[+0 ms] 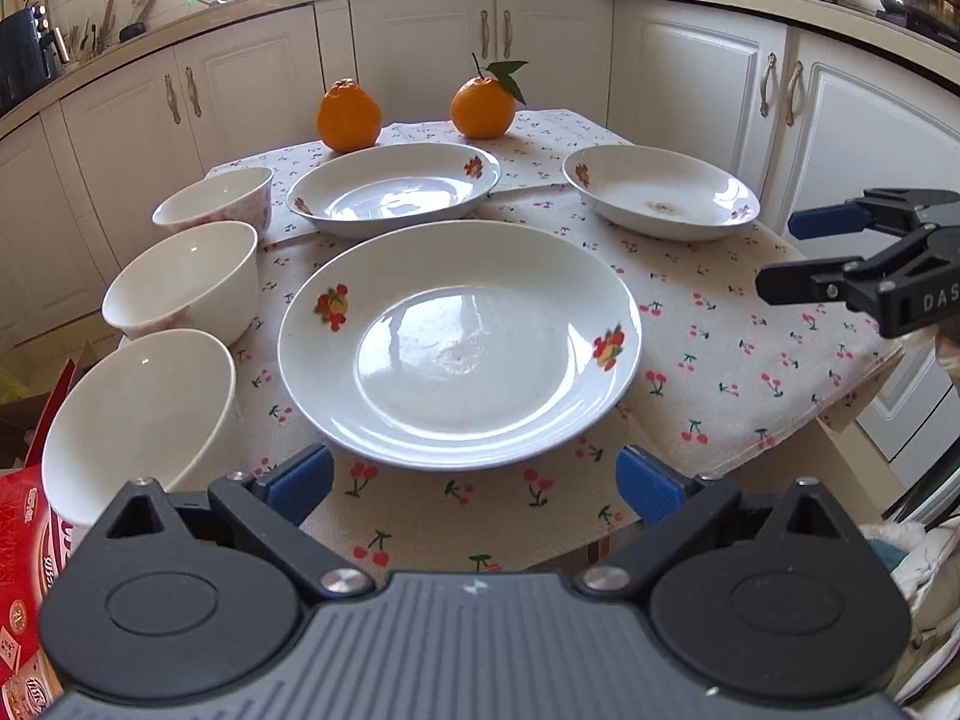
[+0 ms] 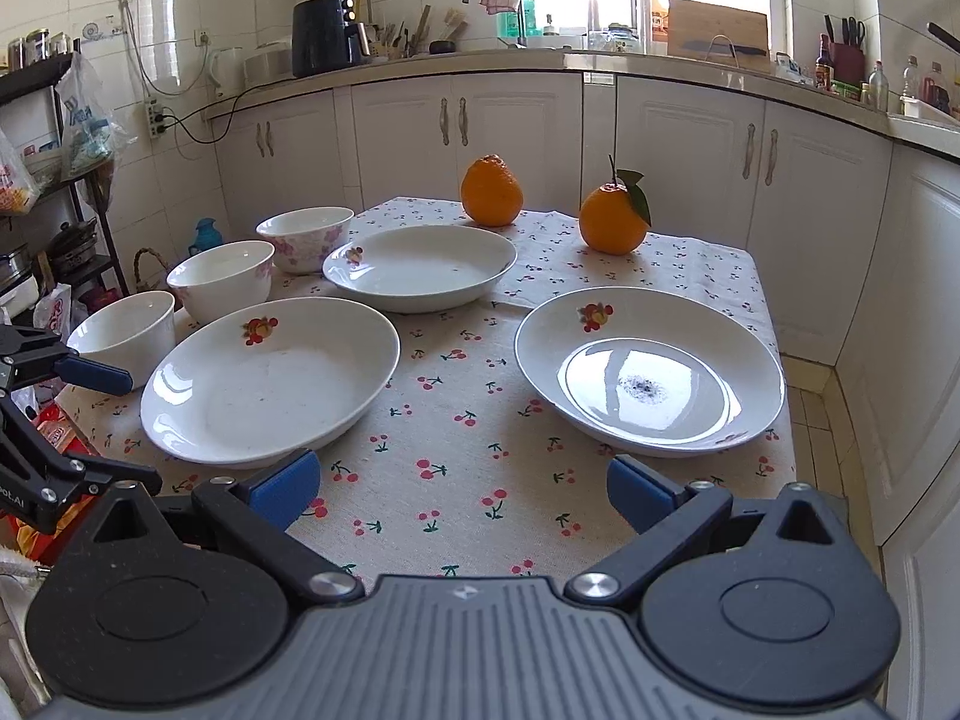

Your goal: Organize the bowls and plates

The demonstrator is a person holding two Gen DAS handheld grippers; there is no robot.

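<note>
Three white flower-printed plates lie on the cherry-print tablecloth: a near one (image 1: pixel 459 342) (image 2: pixel 270 381), a far one (image 1: pixel 393 189) (image 2: pixel 420 267) and a right one (image 1: pixel 660 192) (image 2: pixel 648 372) with a dark speck at its centre. Along the left edge stand three white bowls: near (image 1: pixel 147 420) (image 2: pixel 123 336), middle (image 1: pixel 183 282) (image 2: pixel 222 279), far (image 1: pixel 216 204) (image 2: pixel 306 237). My left gripper (image 1: pixel 474 483) (image 2: pixel 144 429) is open and empty, just short of the near plate's front rim. My right gripper (image 2: pixel 462 489) (image 1: pixel 777 255) is open and empty over the cloth, in front of the right plate.
Two oranges (image 1: pixel 350 115) (image 1: pixel 483 108) sit at the table's far end. White kitchen cabinets (image 2: pixel 510 126) stand beyond the table. Red packaging (image 1: pixel 24 540) lies off the left edge and a shelf rack (image 2: pixel 54 180) stands further left. The right table edge (image 2: pixel 780 396) drops to tiled floor.
</note>
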